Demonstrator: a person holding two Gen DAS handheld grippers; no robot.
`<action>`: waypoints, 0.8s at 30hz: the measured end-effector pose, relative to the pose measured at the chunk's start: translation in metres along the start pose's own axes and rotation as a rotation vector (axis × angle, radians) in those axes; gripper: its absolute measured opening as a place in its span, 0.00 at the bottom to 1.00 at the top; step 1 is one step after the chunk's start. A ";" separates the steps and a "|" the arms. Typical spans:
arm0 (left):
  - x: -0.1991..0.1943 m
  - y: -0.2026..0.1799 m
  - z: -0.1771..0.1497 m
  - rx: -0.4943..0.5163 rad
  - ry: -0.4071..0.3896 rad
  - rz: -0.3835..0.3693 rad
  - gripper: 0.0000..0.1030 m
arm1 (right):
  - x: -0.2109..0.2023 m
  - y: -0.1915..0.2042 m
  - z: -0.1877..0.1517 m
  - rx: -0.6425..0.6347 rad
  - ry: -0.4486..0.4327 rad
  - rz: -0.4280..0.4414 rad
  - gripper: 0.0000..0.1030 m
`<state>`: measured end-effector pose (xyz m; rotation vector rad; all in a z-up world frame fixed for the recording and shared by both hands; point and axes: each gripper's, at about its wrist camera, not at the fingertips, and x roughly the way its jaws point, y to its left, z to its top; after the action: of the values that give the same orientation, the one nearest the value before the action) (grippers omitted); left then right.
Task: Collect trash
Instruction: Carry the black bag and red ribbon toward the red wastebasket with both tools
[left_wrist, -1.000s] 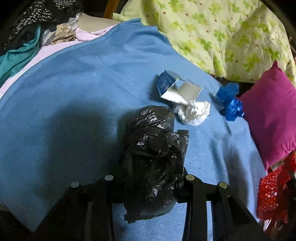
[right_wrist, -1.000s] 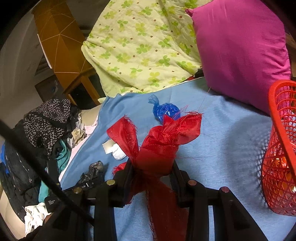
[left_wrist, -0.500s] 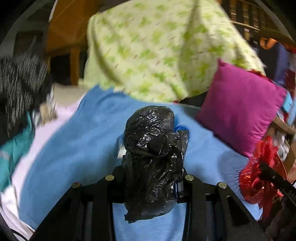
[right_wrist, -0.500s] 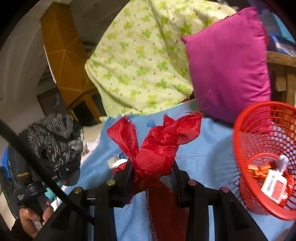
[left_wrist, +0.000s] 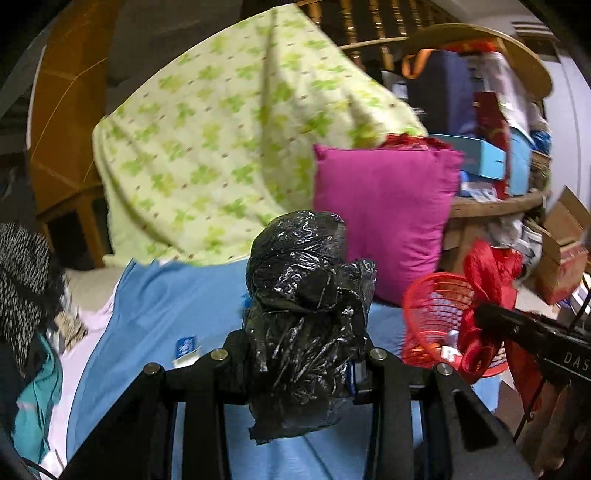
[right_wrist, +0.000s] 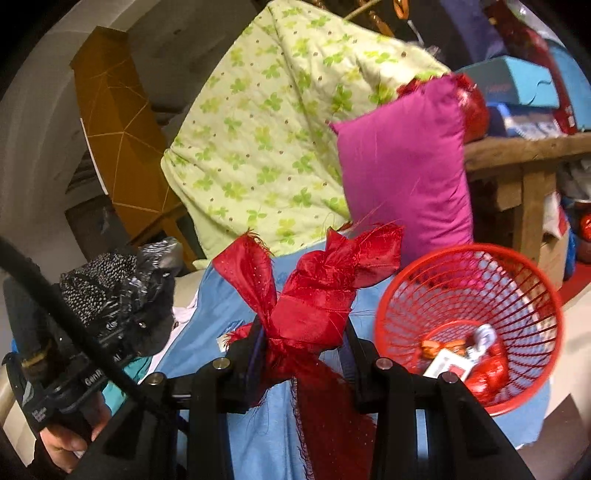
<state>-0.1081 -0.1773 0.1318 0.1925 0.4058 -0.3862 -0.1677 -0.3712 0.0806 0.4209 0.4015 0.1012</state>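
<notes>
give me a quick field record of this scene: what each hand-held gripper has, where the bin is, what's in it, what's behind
left hand-held gripper: shut on crumpled black plastic bag
right hand-held gripper: shut on frayed red fabric scrap
bin: red plastic mesh basket, on blue bedsheet, to the right of both grippers
bin contents: small wrappers and a white-and-red packet
behind: magenta cushion, green clover-print quilt

Magenta pillow (left_wrist: 384, 218), red basket (right_wrist: 517, 273) (latticed)
</notes>
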 end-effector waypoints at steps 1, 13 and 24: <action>-0.003 -0.008 0.003 0.012 -0.007 -0.009 0.37 | -0.009 -0.001 0.002 -0.002 -0.016 -0.009 0.39; -0.014 -0.056 0.021 0.095 -0.037 -0.042 0.37 | -0.071 -0.028 0.021 0.024 -0.153 -0.056 0.39; -0.014 -0.093 0.031 0.171 -0.048 -0.066 0.37 | -0.102 -0.059 0.026 0.084 -0.224 -0.097 0.39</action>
<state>-0.1465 -0.2648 0.1558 0.3368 0.3328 -0.4902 -0.2496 -0.4522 0.1142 0.4894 0.2055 -0.0569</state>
